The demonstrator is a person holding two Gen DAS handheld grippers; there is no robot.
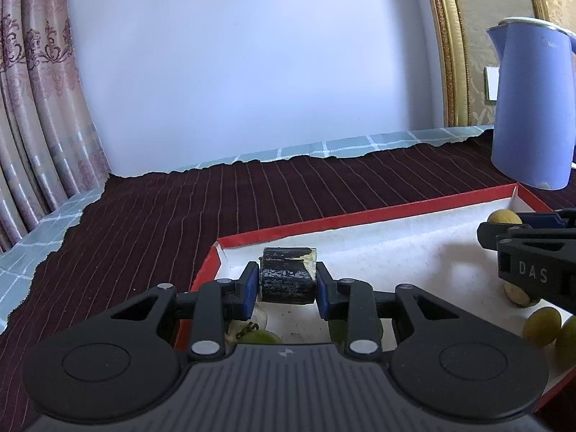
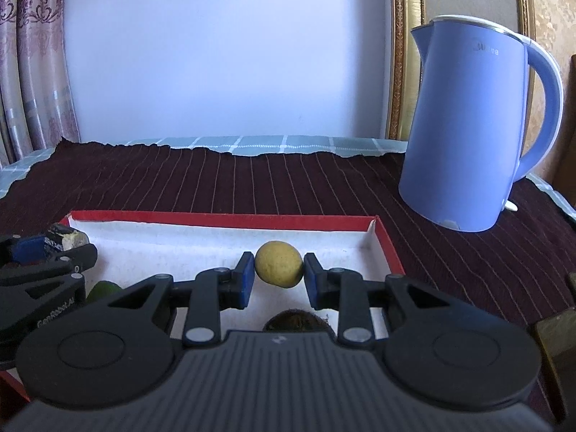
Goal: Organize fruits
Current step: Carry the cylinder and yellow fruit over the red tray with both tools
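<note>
Can't really make out the dark fuzzy lump [image 2: 295, 320] half hidden under the right claw [image 2: 279, 275], which is clamped on a yellow round fruit [image 2: 279, 264]. Left claw [image 1: 287, 284] is clamped on a dark cut chunk [image 1: 286, 279]. Both tilt down over the red-rimmed tray [image 1: 324, 221], grapes [image 1: 541, 325] cut off at the edge.

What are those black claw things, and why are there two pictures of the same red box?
Each claw is a gripper that a person holds, one per hand, with a small camera looking along its fingers. So each picture is one gripper's own view. The left gripper squeezes a dark chunk of cucumber. The right gripper has a small yellow fruit between its blue pads, pinched shut on it. Both are over a red box with a white inside, where green grapes also lie. The box sits on a dark striped cloth beside a blue kettle.
</note>
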